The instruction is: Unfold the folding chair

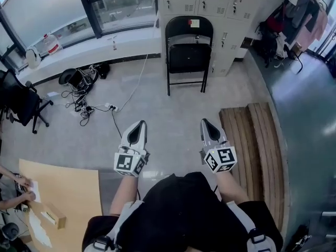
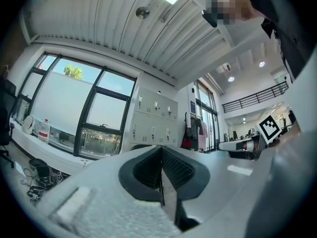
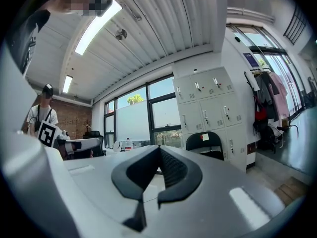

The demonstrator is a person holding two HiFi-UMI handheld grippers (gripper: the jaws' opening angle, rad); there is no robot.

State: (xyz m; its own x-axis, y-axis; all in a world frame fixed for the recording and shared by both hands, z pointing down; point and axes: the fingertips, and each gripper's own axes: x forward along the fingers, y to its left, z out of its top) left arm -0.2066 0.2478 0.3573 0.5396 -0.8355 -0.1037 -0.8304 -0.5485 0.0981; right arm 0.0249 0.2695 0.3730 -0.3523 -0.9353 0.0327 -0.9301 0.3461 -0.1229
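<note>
Currently both tongs are closed and empty. The left tongs (image 1: 137, 128) and right tongs (image 1: 208, 126) have their pads pressed together, nothing between them, and they are held side by side, pointing ahead over the floor (image 1: 168, 114).

Key relation: the folding chair (image 1: 189, 51) stands at the far edge of the floor, against the lockers (image 1: 210, 4), well apart from both tongs.
- Direction: straight ahead of the tongs, offset a little toward the right pair. The right gripper view shows the chair just right of its closed tips; the left gripper view shows only the top of the back past its jaws.
- Nearer: the right tongs, by a small margin (judgement).
- Long axis: upright. The chair faces the tongs with its seat panel hanging close to the frame, so it reads as folded and the task as not yet begun.
- Path: bare floor. A slatted wooden panel (image 1: 254, 140) lies to the right of the path.

Writing and labels:
- A small red-and-pale sticker (image 1: 195, 22) sits on the chair back; its text is too small to read.
- The marker cubes (image 1: 129, 163) carry black-and-white square codes, no words.
- No brand is legible anywhere.
</note>
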